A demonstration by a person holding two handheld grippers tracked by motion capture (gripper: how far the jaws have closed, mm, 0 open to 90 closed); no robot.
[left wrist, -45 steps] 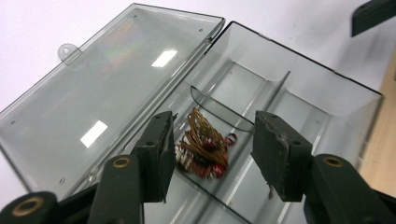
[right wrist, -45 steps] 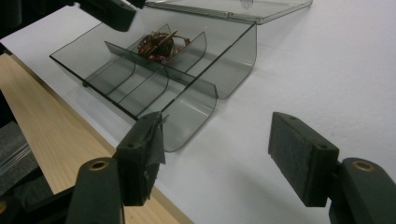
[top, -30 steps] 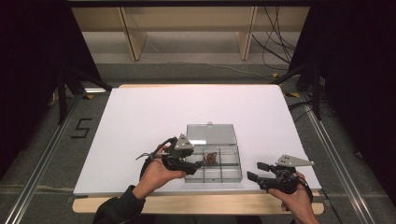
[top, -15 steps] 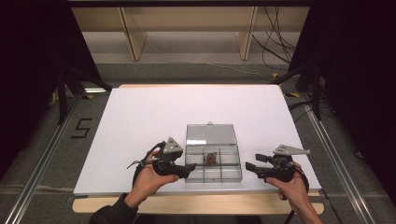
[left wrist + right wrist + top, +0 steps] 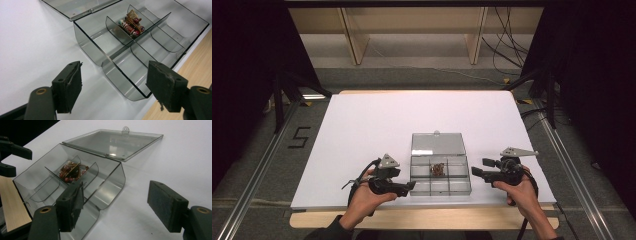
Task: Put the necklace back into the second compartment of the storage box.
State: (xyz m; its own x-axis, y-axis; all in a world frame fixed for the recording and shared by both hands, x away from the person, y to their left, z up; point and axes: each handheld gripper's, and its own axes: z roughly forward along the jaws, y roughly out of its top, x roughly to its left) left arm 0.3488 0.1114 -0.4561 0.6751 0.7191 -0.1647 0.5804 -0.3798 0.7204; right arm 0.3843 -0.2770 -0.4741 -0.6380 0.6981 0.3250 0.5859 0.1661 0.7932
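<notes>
Near the front edge: the clear smoky-grey plastic compartment box sits on the white table top, between my two grippers, its front wall just short of the wooden table lip.
Lid: the flat clear lid is swung fully open and lies on the table behind the tray.
Contents: a small red-and-gold beaded trinket sits in the middle compartment of the back row; the other cells look empty to me, though glare makes that hard to call.
Left gripper: spread wide, holding nothing, by the box's left end.
Right gripper: same, gaping and empty, at the right end.
Box axis: long side runs left-right across the table, opening faces up, hinge away from me.
How I'd do it: probably go for the trinket from above, jaws narrowed to fit between the dividers, other gripper steadying the wall so the light box doesn't skate.
</notes>
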